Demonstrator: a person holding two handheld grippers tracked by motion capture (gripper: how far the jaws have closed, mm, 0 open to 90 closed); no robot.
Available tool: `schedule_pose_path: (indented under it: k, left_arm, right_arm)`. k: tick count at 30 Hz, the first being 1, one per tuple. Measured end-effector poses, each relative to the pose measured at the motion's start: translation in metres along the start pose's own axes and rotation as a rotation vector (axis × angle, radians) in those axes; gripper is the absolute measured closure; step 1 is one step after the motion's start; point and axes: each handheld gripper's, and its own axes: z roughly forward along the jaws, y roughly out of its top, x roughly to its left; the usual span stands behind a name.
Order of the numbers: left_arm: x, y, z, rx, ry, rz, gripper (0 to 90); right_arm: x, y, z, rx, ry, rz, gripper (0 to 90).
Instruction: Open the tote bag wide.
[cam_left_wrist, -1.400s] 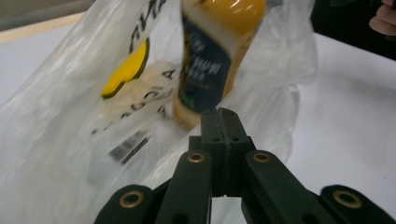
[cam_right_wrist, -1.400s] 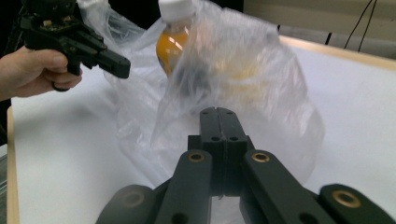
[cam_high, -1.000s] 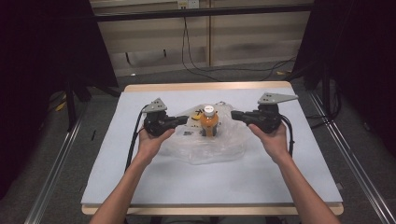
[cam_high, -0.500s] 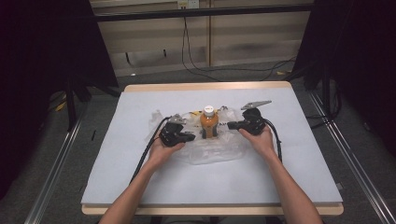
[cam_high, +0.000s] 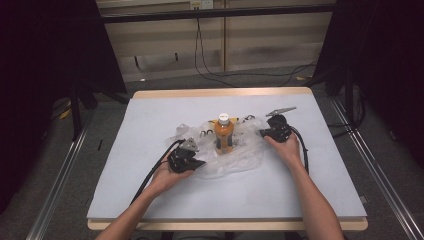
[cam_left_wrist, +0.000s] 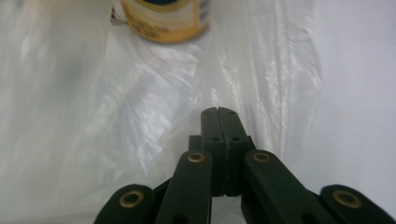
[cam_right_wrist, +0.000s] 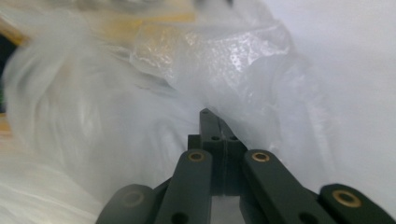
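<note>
Dark curtains and a slatted wall ring the white table (cam_high: 150, 200), where a crumpled clear plastic bag (cam_high: 240, 155) lies near the middle with an orange bottle (cam_high: 224, 136) standing upright on it, white cap on top. The step in hand looks like pinching the bag's film on both sides to work it up around the bottle.

The left gripper (cam_high: 196, 163) sits low at the bag's near-left edge, jaws pressed together with film around the tips (whether any is actually caught between them I cannot tell). The right gripper (cam_high: 263, 133) is at the bag's right side, just beside the bottle, jaws likewise closed and nosed into bunched film.

To do it well, take a firm fold on each side, lift evenly, and keep clear of the bottle so it doesn't tip.
</note>
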Motion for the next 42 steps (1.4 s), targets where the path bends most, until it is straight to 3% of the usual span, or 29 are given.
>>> schedule_pose_path:
  k: [1, 4, 5, 7, 10, 13, 14, 15, 22, 27, 29, 31, 37, 38, 39, 40, 42]
  left_arm:
    - [-0.003, -0.002, -0.002, 0.003, -0.010, -0.025, 90.0]
    - [-0.007, -0.009, -0.006, -0.021, -0.028, 0.003, 90.0]
    - [-0.010, -0.011, -0.008, -0.005, -0.027, 0.012, 90.0]
    - [-0.016, -0.014, -0.012, 0.005, -0.032, 0.034, 90.0]
    - [-0.019, -0.017, -0.014, -0.001, -0.025, 0.031, 90.0]
    - [-0.018, -0.016, -0.015, -0.029, -0.032, 0.024, 90.0]
    - [-0.018, -0.012, -0.016, -0.054, -0.029, -0.006, 90.0]
    - [-0.018, -0.008, -0.017, -0.073, -0.026, -0.010, 90.0]
    - [-0.026, 0.012, -0.025, -0.122, -0.011, -0.019, 90.0]
    - [-0.027, 0.019, -0.028, -0.140, -0.017, -0.017, 90.0]
    - [-0.027, 0.024, -0.030, -0.135, -0.014, -0.002, 90.0]
    - [-0.028, 0.029, -0.027, -0.143, -0.013, -0.004, 90.0]
    - [-0.031, 0.044, -0.012, -0.071, -0.022, 0.020, 90.0]
    - [-0.031, 0.045, -0.007, -0.049, -0.021, 0.016, 90.0]
    - [-0.030, 0.046, -0.004, -0.034, -0.014, 0.014, 90.0]
    - [-0.029, 0.047, 0.000, -0.019, -0.011, 0.019, 90.0]
    - [-0.028, 0.047, 0.006, 0.005, -0.022, 0.010, 90.0]
  right_arm:
    - [-0.005, -0.001, -0.003, -0.003, -0.031, -0.001, 90.0]
    - [-0.013, -0.002, -0.008, 0.003, -0.063, 0.019, 90.0]
    - [-0.014, -0.002, -0.008, 0.003, -0.060, 0.020, 90.0]
    - [-0.014, -0.001, -0.008, 0.006, -0.091, 0.003, 90.0]
    - [-0.012, 0.002, -0.007, 0.019, -0.115, -0.014, 90.0]
    - [-0.012, 0.000, -0.009, -0.016, -0.061, 0.018, 90.0]
    - [-0.011, 0.001, -0.011, -0.038, -0.035, 0.019, 90.0]
    - [-0.008, 0.002, -0.014, -0.058, -0.022, 0.023, 90.0]
    - [0.012, 0.023, -0.040, -0.148, 0.034, -0.032, 90.0]
    - [0.017, 0.037, -0.056, -0.178, 0.050, -0.058, 90.0]
    - [0.018, 0.043, -0.062, -0.199, 0.078, -0.051, 90.0]
    - [0.021, 0.050, -0.064, -0.186, 0.085, -0.074, 90.0]
    - [0.034, 0.072, -0.049, -0.128, 0.133, -0.130, 90.0]
    - [0.035, 0.075, -0.043, -0.106, 0.143, -0.134, 90.0]
    - [0.038, 0.077, -0.029, -0.022, 0.174, -0.147, 90.0]
    - [0.039, 0.077, -0.023, 0.016, 0.166, -0.170, 90.0]
    - [0.040, 0.077, -0.016, 0.048, 0.181, -0.177, 90.0]
